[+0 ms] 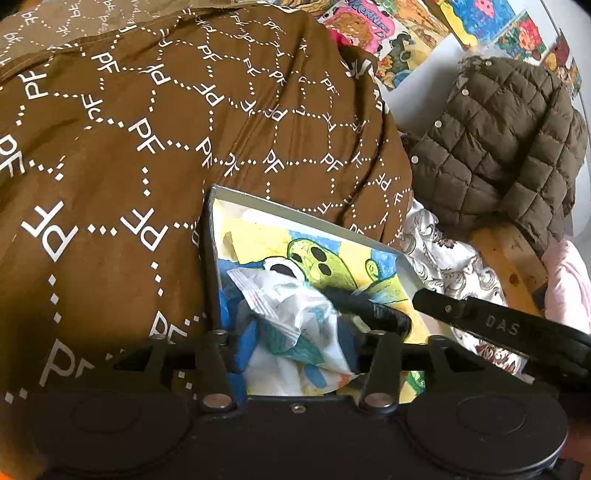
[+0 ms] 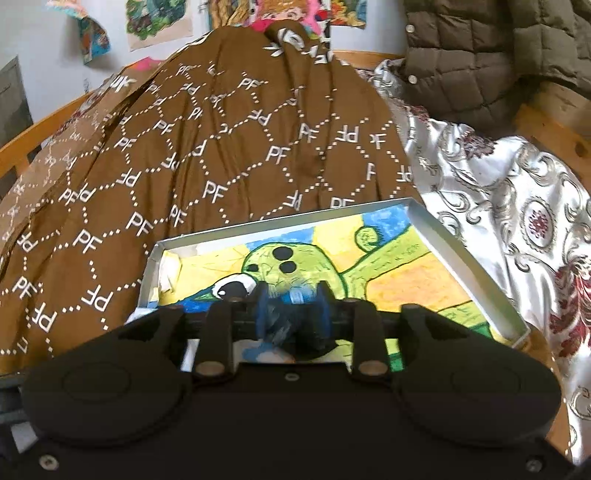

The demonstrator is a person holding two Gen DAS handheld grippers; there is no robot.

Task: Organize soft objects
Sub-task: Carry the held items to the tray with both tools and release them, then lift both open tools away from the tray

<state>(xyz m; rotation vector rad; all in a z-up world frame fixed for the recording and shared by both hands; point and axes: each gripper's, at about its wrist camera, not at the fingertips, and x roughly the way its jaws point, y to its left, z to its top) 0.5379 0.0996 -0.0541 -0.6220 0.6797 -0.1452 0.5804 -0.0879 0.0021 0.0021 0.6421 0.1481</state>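
A shallow white box [image 1: 306,218] lined with a green creature painting lies on the brown PF-print blanket [image 1: 129,147]. My left gripper [image 1: 295,347] is over the box, shut on a crumpled white printed soft piece [image 1: 291,310] that fills the gap between its blue pads. A black fuzzy item [image 1: 373,312] lies just right of it, at the tip of the right gripper's black finger [image 1: 491,325]. In the right wrist view, my right gripper [image 2: 293,314] is shut on this dark blue-black fuzzy item [image 2: 284,328] above the same box [image 2: 436,236].
An olive quilted jacket [image 1: 498,147] hangs over the wooden bed frame [image 1: 509,258] on the right. A silver floral sheet [image 2: 517,206] covers the bed beside the box. The blanket [image 2: 221,155] is heaped behind. Colourful drawings [image 1: 388,29] hang on the wall.
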